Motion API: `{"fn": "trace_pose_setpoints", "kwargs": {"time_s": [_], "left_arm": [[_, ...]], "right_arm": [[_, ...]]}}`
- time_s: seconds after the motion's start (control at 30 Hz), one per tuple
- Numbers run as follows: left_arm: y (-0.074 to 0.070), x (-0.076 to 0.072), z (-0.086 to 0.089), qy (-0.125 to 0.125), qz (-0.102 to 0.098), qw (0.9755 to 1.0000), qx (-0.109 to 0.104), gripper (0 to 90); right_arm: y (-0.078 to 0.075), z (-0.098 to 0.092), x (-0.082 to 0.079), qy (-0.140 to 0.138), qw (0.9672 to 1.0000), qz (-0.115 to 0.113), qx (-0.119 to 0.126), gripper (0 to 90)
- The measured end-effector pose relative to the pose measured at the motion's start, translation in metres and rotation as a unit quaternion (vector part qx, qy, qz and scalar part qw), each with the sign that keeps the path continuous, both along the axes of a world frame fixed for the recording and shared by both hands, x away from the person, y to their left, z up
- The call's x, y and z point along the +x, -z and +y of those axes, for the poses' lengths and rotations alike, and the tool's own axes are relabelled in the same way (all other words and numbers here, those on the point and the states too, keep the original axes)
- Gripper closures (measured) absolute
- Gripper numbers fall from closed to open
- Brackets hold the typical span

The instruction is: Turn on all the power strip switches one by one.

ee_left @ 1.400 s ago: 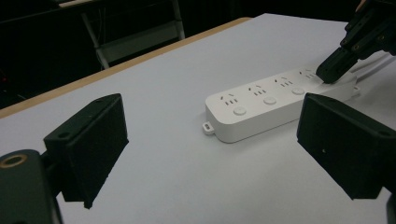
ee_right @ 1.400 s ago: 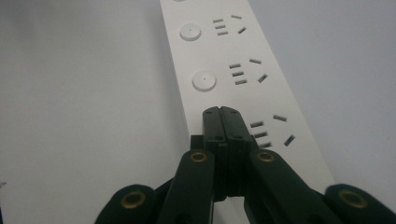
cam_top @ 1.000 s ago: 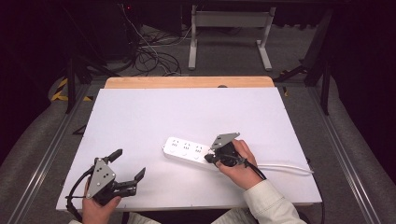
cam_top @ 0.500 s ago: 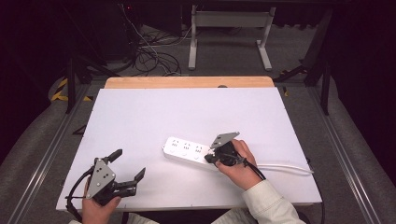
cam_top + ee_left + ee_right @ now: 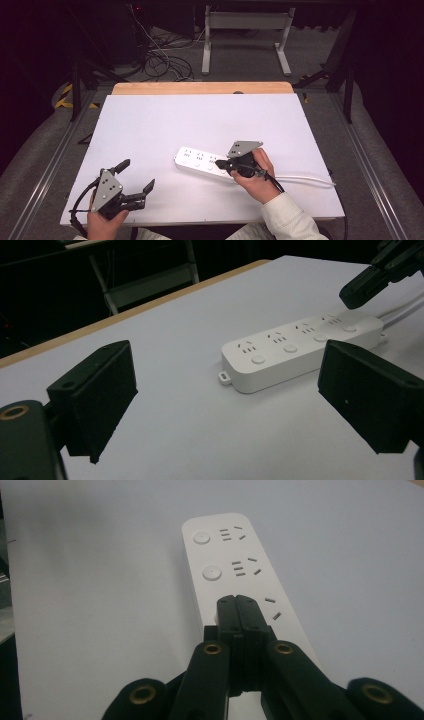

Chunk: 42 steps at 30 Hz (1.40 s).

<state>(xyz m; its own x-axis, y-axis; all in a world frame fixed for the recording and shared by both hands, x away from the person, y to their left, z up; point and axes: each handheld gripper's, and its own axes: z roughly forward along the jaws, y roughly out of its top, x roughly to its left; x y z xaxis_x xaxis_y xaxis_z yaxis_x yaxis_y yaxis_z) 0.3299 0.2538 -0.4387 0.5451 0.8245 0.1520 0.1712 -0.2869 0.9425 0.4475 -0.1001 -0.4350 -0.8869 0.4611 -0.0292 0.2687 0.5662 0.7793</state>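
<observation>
Resting under our closed right gripper (image 5: 239, 600): a long white plastic power strip (image 5: 240, 575). Our left gripper (image 5: 136, 176) gapes wide, holding nothing, well apart from it.

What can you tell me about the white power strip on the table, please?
The power strip is a long white bar with rounded corners, plastic by its look. It lies flat on the white table, slightly slanted. Along its top run sockets, each with a round button beside it, and a small tab sticks out at its free end. A white cable leaves its other end toward the table's right edge. The shut right gripper is over the third socket's button; whether it touches is unclear.
</observation>
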Motion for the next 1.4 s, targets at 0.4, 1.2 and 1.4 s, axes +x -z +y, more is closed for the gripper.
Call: {"fn": "trace_pose_setpoints", "kwargs": {"time_s": [0.4,1.2,1.4], "left_arm": [[0.0,0.0,0.0,-0.001,0.0,1.0,0.001,8.9],[0.0,0.0,0.0,-0.002,-0.001,1.0,0.001,8.9],[0.0,-0.001,0.001,-0.002,-0.001,1.0,0.002,8.9]], "right_arm": [[0.004,0.017,0.005,-0.01,0.9998,0.008,-0.013,90.0],[0.023,0.033,0.018,-0.008,0.999,0.03,-0.033,90.0],[0.023,0.034,0.017,-0.006,0.9988,0.029,-0.038,90.0]]}}
